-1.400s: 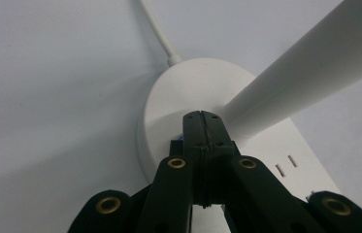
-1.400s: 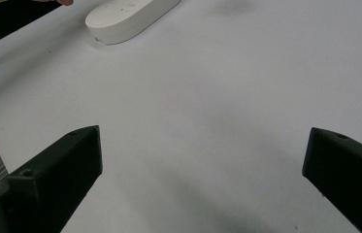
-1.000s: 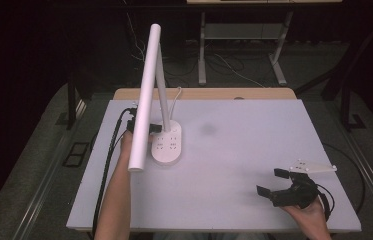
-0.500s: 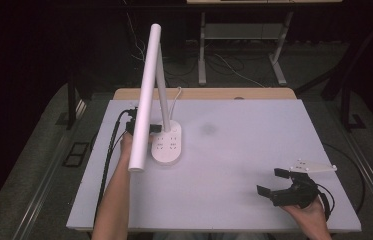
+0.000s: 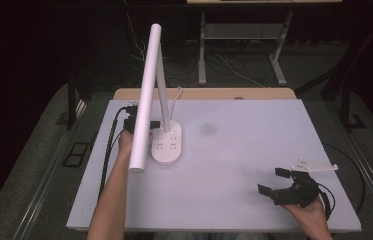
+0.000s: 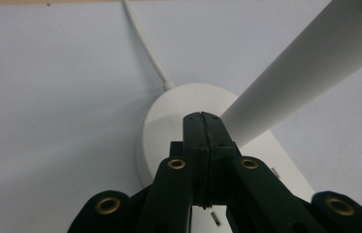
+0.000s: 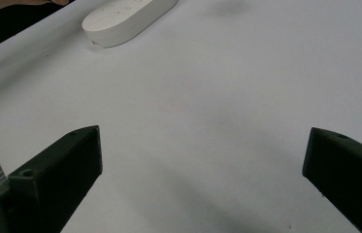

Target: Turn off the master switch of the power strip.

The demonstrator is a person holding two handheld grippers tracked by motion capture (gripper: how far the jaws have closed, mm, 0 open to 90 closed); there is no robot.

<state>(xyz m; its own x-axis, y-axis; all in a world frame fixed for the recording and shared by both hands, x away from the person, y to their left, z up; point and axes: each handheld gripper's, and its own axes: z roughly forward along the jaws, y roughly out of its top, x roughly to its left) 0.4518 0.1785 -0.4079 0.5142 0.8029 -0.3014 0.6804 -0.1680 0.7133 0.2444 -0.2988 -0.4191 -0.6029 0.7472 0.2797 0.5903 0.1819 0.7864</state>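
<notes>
White table (image 5: 234,200) carries a desk lamp (image 5: 166,145) near its far left corner. Left gripper (image 6: 203,119) is clenched empty above the base; right gripper (image 5: 279,182) waits released. Lamp seems light, rigid, top-heavy; its stem suits gripping.

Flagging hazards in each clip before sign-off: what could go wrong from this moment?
1. The left claw, jaws shut, sits against the white oval lamp base; a hard push might slide or tip the tall white desk lamp.
2. The lamp's long white tube head overhangs the forearm; lifting that arm could knock it.
3. The lamp's white cord might snag.
</notes>
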